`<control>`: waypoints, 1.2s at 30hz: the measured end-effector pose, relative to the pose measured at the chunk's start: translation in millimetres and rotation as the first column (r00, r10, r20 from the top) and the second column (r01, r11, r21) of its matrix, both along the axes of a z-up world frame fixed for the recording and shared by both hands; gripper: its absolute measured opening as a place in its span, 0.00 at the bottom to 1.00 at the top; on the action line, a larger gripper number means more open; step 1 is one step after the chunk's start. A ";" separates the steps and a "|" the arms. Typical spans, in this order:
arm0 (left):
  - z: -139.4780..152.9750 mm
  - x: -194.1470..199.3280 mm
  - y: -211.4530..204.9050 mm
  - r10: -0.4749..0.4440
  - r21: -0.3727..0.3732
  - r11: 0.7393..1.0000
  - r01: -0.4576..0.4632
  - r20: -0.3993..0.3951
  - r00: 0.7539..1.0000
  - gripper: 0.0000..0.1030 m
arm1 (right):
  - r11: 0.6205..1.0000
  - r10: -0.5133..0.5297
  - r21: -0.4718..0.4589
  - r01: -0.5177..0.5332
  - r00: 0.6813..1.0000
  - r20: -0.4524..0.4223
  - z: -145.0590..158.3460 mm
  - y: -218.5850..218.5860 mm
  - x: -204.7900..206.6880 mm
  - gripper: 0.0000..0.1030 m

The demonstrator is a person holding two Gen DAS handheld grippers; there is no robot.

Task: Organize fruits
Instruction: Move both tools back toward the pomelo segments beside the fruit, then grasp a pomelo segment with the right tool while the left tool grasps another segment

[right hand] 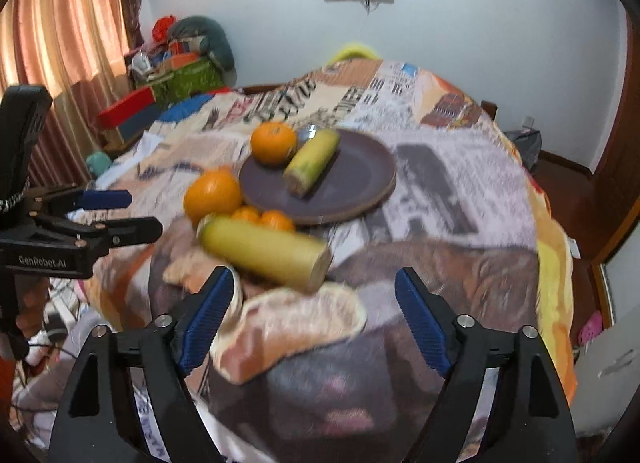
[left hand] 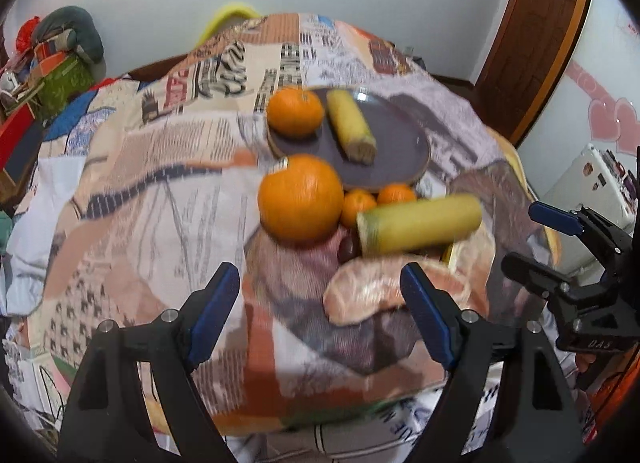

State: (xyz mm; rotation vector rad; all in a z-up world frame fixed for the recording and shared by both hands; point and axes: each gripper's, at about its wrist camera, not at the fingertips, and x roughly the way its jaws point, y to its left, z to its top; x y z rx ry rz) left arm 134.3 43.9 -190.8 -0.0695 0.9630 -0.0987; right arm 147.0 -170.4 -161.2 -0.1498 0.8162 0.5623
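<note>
The plate (left hand: 396,159) holds one orange (left hand: 295,112) and a yellow stalk (left hand: 351,127); other fruit waits beside it; both the left gripper (left hand: 320,311) and the right gripper (right hand: 314,315) gape, empty.

Glossy plate (left hand: 396,151), printed tablecloth (left hand: 160,167) probably cloth

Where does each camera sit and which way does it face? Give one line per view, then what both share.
Left wrist: on the left claw, facing forward over the table at the plate; the right claw shows at right.
Right wrist: on the right claw, facing the same table; the left claw shows at left.
Shared: plate, large orange, long yellow piece, pomelo segment.
</note>
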 end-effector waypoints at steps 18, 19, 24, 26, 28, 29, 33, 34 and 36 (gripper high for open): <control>-45.1 -2.0 -13.8 -0.039 0.039 0.998 0.042 -0.097 0.995 0.80 | 0.995 0.040 -0.091 -0.044 0.998 -0.053 -39.7 28.3 -9.9 0.98; -45.0 0.1 -15.0 -0.043 0.043 0.998 0.047 -0.097 0.994 0.80 | 0.996 0.036 -0.080 -0.041 0.997 -0.061 -39.8 24.1 -9.3 0.97; -46.8 11.4 -30.3 -0.086 0.035 0.995 0.090 -0.085 0.993 0.80 | 1.000 -0.003 -0.004 0.002 0.991 -0.133 -42.3 -5.7 -4.9 0.96; -47.4 11.2 -36.8 -0.107 0.037 0.993 0.110 -0.074 0.992 0.77 | 1.000 -0.014 -0.012 0.013 0.992 -0.126 -42.1 -14.8 -7.9 0.96; -46.9 8.5 -43.0 -0.128 0.038 0.991 0.131 -0.068 0.989 0.66 | 0.999 -0.029 -0.025 0.026 0.993 -0.112 -40.5 -20.7 -10.7 0.96; -46.2 5.9 -46.8 -0.144 0.037 0.989 0.146 -0.065 0.988 0.63 | 0.999 -0.043 -0.031 0.040 0.993 -0.106 -39.4 -25.5 -11.6 0.96; -44.1 -0.4 -50.8 -0.154 0.027 0.987 0.156 -0.064 0.986 0.58 | 0.991 -0.127 -0.065 0.120 0.986 -0.104 -38.0 -49.2 -6.5 0.88; -43.7 -1.8 -49.7 -0.154 0.016 0.988 0.155 -0.065 0.986 0.58 | 0.988 -0.149 -0.048 0.143 0.981 -0.127 -38.7 -58.2 -4.6 0.86; -42.2 -5.2 -47.3 -0.155 -0.003 0.988 0.155 -0.070 0.985 0.56 | 0.987 -0.159 -0.006 0.160 0.974 -0.159 -37.6 -66.9 -2.9 0.86</control>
